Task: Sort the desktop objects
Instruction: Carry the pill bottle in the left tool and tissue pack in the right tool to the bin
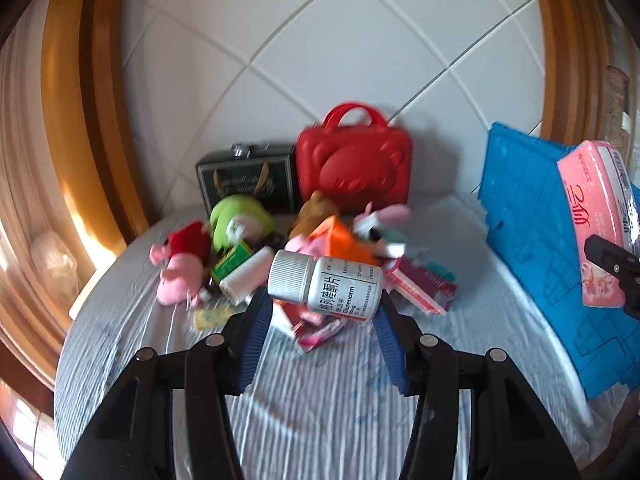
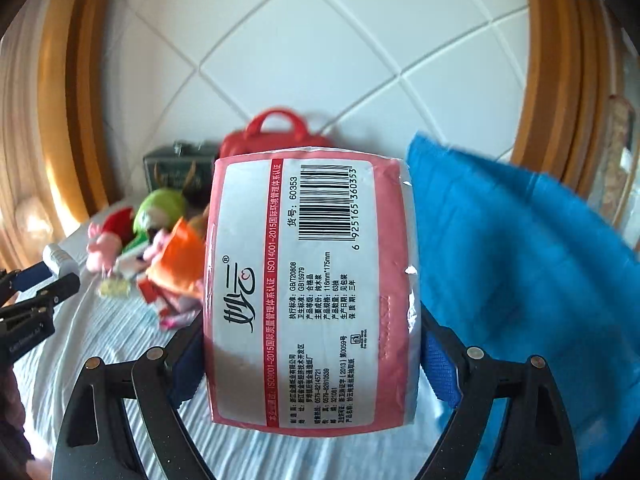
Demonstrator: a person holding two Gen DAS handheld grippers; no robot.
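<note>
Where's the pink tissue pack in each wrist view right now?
Left wrist: pink tissue pack at far right edge, in the right gripper, before the blue bin.
Right wrist: pink tissue pack fills the centre, clamped in the right gripper.
Shared landmark: red bear case against the back wall.

Light: bright daylight from the left of frame, warm glare on the wooden frame point(image 1: 72, 184).
Shadows: soft, behind the red bear case point(image 1: 354, 168).
Blur: motion smear on the blue bin point(image 2: 516, 264) and plush toys.
Edges: strong fisheye bending, dark corners.
</note>
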